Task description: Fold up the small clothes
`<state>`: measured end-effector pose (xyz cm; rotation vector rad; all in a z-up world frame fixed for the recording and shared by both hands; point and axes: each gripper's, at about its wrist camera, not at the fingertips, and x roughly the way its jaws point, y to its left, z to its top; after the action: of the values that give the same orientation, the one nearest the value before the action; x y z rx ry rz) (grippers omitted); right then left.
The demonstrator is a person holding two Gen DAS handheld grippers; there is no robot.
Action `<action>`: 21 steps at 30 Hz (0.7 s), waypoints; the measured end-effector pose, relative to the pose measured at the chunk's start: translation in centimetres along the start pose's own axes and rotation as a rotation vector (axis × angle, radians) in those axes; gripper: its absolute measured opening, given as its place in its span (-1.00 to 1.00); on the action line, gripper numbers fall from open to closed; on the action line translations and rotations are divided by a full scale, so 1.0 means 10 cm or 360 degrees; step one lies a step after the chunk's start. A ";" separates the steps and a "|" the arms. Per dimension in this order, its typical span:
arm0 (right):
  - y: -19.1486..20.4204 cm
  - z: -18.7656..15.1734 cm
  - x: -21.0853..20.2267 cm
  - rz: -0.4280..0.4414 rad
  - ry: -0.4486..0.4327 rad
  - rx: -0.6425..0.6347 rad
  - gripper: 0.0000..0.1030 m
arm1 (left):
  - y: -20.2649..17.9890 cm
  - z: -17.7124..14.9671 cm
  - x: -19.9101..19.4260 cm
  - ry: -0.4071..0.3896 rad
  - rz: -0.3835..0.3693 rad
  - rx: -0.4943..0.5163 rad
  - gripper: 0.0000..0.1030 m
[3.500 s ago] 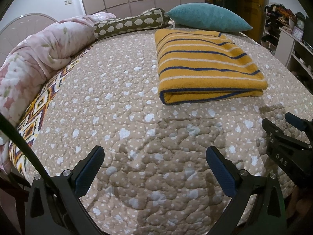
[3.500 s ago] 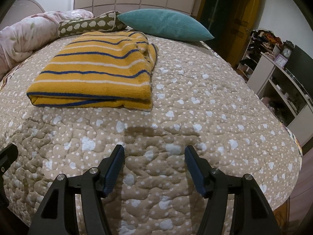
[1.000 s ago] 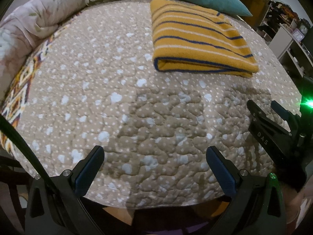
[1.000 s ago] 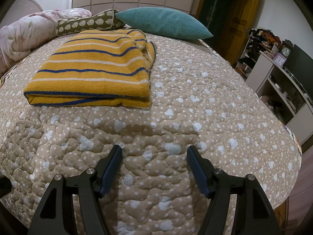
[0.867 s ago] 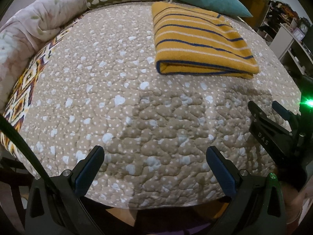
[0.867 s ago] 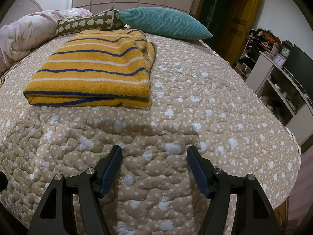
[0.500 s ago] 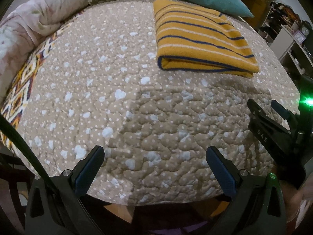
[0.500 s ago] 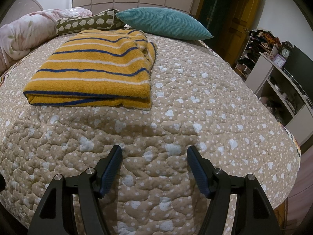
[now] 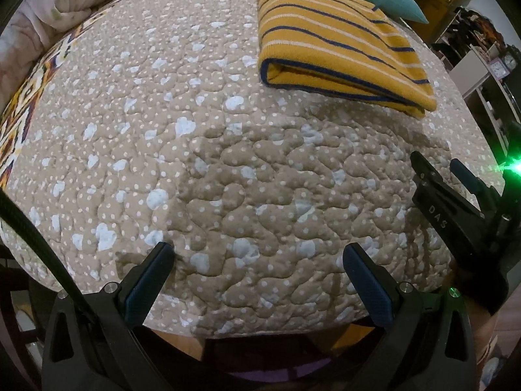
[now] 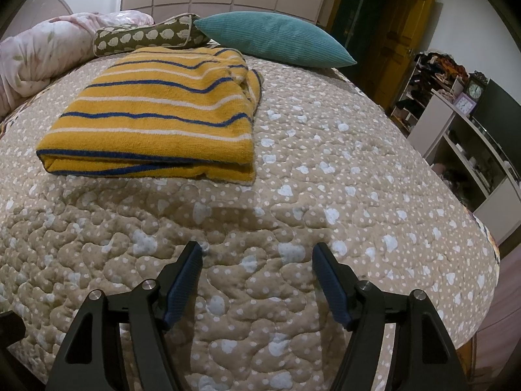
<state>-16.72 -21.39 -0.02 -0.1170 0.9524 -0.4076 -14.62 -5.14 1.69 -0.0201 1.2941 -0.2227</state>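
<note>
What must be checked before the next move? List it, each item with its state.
1. Left gripper open and empty: ok.
2. Right gripper open and empty: ok.
3. Striped garment folded flat on the quilt: ok.
4. Edges aligned on its right side: not ok, some fabric bunches out there.
5. Both grippers clear of the garment: ok, both sit apart from it, near the bed's edge.
6. Another garment waiting to be folded: cannot tell, none in view.

Dim warm light, soft shadows, fisheye-warped edges.
</note>
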 end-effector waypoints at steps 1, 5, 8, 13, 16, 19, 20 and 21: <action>0.00 0.00 0.00 -0.0001 0.0001 0.0002 0.47 | 0.01 0.01 0.01 0.0002 0.0000 0.0001 1.00; 0.00 0.01 0.02 -0.0003 0.0003 0.0001 0.48 | 0.02 0.02 0.02 0.0002 -0.0001 0.0002 1.00; 0.01 0.01 0.02 -0.0011 0.0002 -0.0006 0.49 | 0.02 0.02 0.00 0.0002 -0.0002 0.0001 1.00; 0.03 0.01 0.02 -0.0026 -0.0001 -0.0016 0.49 | 0.04 0.02 0.04 0.0000 -0.0004 0.0002 1.00; 0.03 0.01 0.02 -0.0029 -0.0001 -0.0016 0.50 | 0.03 0.02 0.05 -0.0003 -0.0001 0.0005 1.00; 0.04 0.01 0.02 -0.0035 -0.0002 -0.0018 0.50 | 0.04 0.02 0.06 -0.0003 -0.0002 0.0006 1.00; 0.04 0.01 0.02 -0.0037 -0.0003 -0.0018 0.50 | 0.04 0.02 0.05 -0.0003 -0.0003 0.0005 1.00; 0.04 0.01 0.02 -0.0037 -0.0003 -0.0018 0.50 | 0.04 0.02 0.05 -0.0004 -0.0003 0.0003 1.00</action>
<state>-16.45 -21.12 -0.22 -0.1386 0.9524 -0.4234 -14.23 -4.89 1.19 -0.0199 1.2916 -0.2258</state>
